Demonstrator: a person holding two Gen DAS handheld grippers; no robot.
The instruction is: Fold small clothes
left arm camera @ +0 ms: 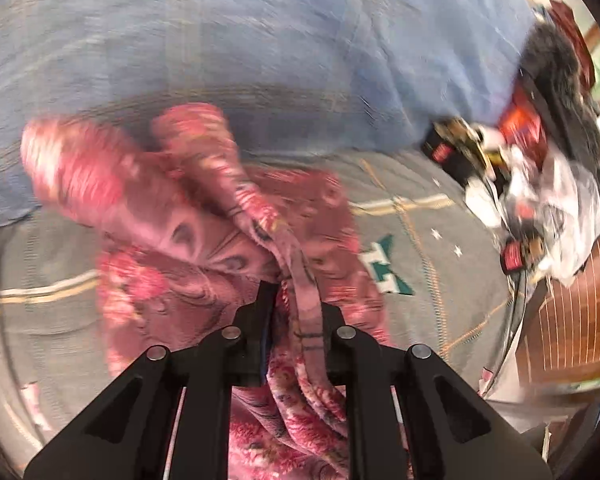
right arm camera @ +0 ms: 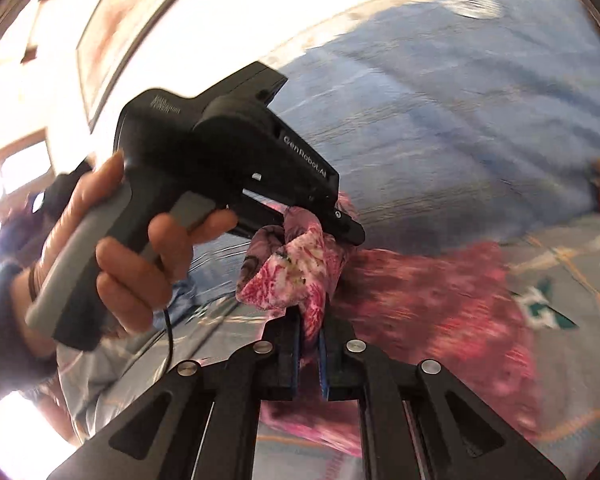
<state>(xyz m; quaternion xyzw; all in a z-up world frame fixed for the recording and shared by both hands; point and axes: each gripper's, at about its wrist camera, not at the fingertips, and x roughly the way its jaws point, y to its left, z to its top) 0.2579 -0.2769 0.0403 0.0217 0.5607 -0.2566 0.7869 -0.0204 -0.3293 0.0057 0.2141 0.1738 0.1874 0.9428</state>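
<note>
Left wrist view shows your left gripper (left arm camera: pixel 296 308) clamped on a bunched fold of the pink floral garment (left arm camera: pixel 204 240), which runs up between its fingers and spreads out, blurred, over the grey patterned bedcover (left arm camera: pixel 428 240). A blue sheet (left arm camera: pixel 260 32) lies beyond it, and a cluttered pile of dark and white items (left arm camera: pixel 540 168) sits at the right edge (too smeared to name).

From the right wrist view, your right gripper (right arm camera: pixel 309 328) pinches another gathered part of the same garment (right arm camera: pixel 296 276) between its blue pads (right arm camera: pixel 323 364). Just beyond, your left hand (right arm camera: pixel 112 248) grips the left gripper's handle, its tip buried in the cloth, while the rest of the garment trails right over the bedcover (right arm camera: pixel 572 280).
</note>
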